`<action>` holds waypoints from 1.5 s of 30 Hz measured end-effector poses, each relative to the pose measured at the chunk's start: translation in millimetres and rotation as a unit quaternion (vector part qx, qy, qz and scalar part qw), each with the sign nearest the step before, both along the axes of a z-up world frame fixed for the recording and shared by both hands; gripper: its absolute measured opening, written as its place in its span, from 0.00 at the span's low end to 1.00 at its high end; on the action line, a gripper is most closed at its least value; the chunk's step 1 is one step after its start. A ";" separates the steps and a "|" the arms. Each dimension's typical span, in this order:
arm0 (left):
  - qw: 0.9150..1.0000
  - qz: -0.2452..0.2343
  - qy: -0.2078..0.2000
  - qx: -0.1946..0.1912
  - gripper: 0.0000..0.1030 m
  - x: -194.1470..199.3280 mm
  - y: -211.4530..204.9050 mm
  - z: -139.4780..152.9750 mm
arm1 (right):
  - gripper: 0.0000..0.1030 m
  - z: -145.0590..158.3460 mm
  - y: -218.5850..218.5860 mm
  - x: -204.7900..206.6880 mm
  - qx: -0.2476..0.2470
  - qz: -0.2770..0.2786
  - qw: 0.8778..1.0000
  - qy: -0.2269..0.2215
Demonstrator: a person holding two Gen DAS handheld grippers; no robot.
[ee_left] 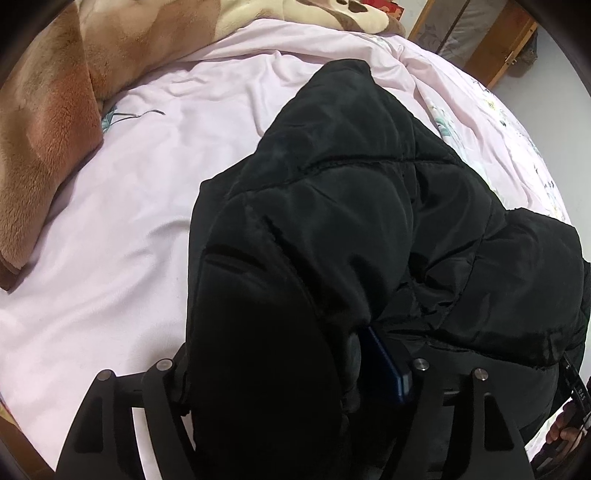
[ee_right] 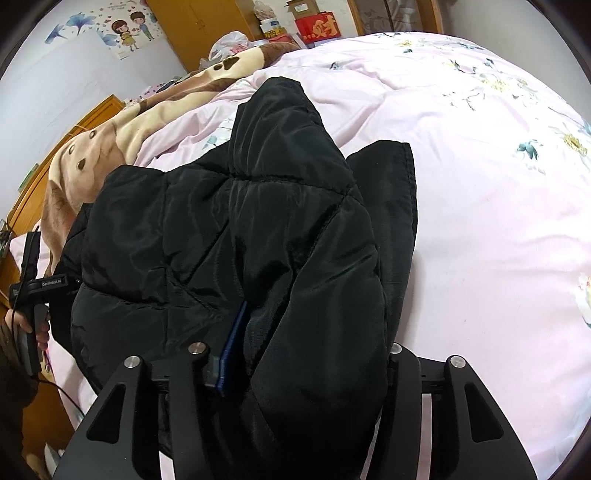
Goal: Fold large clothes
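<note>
Black padded fabric fills the bottom of the left wrist view, bunched right between the left tongs point(ee_left: 295, 373), which are clenched on a fold of the black jacket point(ee_left: 351, 206); a blue pad point(ee_left: 388, 369) presses against the cloth on the right side. From there the jacket runs up through the middle of the frame in a rumpled heap on the pink bedsheet point(ee_left: 129, 221). A brown plush blanket point(ee_left: 48, 122) curls along the upper left edge, touching the sheet. At the upper right, wooden furniture point(ee_left: 495, 48) stands beyond the bed. At the lower right edge, a hand point(ee_left: 565, 432) grips the other tool's handle.

Over to the right wrist view: the right tongs point(ee_right: 295, 354) are likewise clamped on the jacket point(ee_right: 258, 221), with a blue pad point(ee_right: 232, 347) showing at lower centre. The pink floral bedsheet point(ee_right: 480, 184) spreads across the right half. The paw-print blanket point(ee_right: 129, 122) lies at upper left, a cartoon poster point(ee_right: 125, 29) on the wall above it, and red boxes point(ee_right: 317, 26) sit at top centre. At the left edge, the left hand point(ee_right: 33, 325) holds its handle.
</note>
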State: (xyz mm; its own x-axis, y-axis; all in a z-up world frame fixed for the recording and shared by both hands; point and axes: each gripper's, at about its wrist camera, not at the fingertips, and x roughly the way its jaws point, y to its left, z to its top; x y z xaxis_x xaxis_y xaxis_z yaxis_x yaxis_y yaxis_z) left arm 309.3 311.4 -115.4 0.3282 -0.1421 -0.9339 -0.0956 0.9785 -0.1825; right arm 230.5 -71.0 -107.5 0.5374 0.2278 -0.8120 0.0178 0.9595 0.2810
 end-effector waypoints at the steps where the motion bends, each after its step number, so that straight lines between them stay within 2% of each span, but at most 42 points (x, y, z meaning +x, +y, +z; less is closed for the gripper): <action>1: 1.000 0.001 -0.002 0.000 0.75 -0.5 0.8 -0.3 | 0.54 -0.5 0.1 1.0 -0.001 0.000 1.000 0.002; 3: 1.000 0.003 -0.004 -0.002 0.79 -1.6 3.4 -0.3 | 0.56 -0.7 -2.8 2.8 0.006 0.000 1.000 0.011; 6: 1.000 0.012 -0.010 -0.020 0.79 -6.0 13.1 5.6 | 0.62 8.0 -10.3 1.9 0.015 -0.004 1.000 0.015; 9: 0.999 0.016 -0.031 -0.014 0.79 -15.3 24.1 23.1 | 0.66 24.6 -11.7 -3.0 -0.008 -0.004 1.000 -0.003; 12: 0.997 0.040 -0.066 -0.006 0.79 -27.0 41.6 50.9 | 0.69 49.2 -10.8 -12.3 -0.052 -0.010 0.998 -0.035; 15: 0.991 0.071 -0.106 0.033 0.79 -39.8 52.6 83.5 | 0.69 80.2 -10.6 -23.1 -0.098 -0.029 0.992 -0.077; 16: 0.990 0.073 -0.116 0.037 0.79 -43.8 51.6 91.7 | 0.69 89.8 -9.9 -26.0 -0.100 -0.036 0.990 -0.093; 18: 0.990 0.042 -0.126 0.050 0.79 -46.3 31.8 101.4 | 0.69 102.2 -1.6 -28.3 -0.089 -0.031 0.989 -0.111; 19: 0.989 0.028 -0.130 0.058 0.79 -45.4 23.8 101.8 | 0.69 103.9 4.6 -27.8 -0.083 -0.024 0.990 -0.115; 20: 0.990 0.009 -0.130 0.050 0.79 -43.8 10.5 98.7 | 0.69 103.1 10.0 -27.1 -0.077 -0.016 0.990 -0.117; 23: 0.995 -0.005 -0.100 0.025 0.79 -30.3 -13.5 74.7 | 0.69 81.9 23.4 -19.3 -0.080 -0.003 0.992 -0.095; 25: 0.997 0.006 -0.060 0.051 0.79 -21.5 -20.8 47.8 | 0.69 60.0 28.0 -10.1 -0.089 -0.002 0.994 -0.063; 27: 0.996 0.003 -0.041 0.073 0.79 -17.7 -27.1 30.6 | 0.69 38.5 27.6 -4.6 -0.113 0.001 0.993 -0.029; 29: 0.997 0.000 -0.028 0.078 0.79 -16.8 -27.4 16.3 | 0.65 16.0 31.0 -0.9 -0.142 0.011 0.990 -0.001; 32: 0.998 0.012 -0.024 0.060 0.84 -17.9 -20.5 5.9 | 0.65 -3.7 22.0 -2.8 -0.133 0.014 0.991 0.018; 37: 0.997 0.008 -0.022 0.078 0.93 -15.0 -22.2 -1.3 | 0.65 -18.0 17.3 -0.4 -0.129 0.012 0.991 0.024; 39: 0.997 0.014 -0.016 0.080 0.93 -12.0 -22.7 -2.5 | 0.65 -16.9 16.6 -1.0 -0.127 0.013 0.991 0.032; 41: 0.996 0.023 -0.018 0.079 0.82 -13.1 -25.3 10.9 | 0.65 -5.2 15.9 -2.3 -0.130 0.009 0.991 0.036; 45: 0.995 0.028 -0.087 0.037 0.81 -28.4 -37.7 56.0 | 0.65 56.1 30.5 -15.2 -0.115 0.017 0.992 -0.059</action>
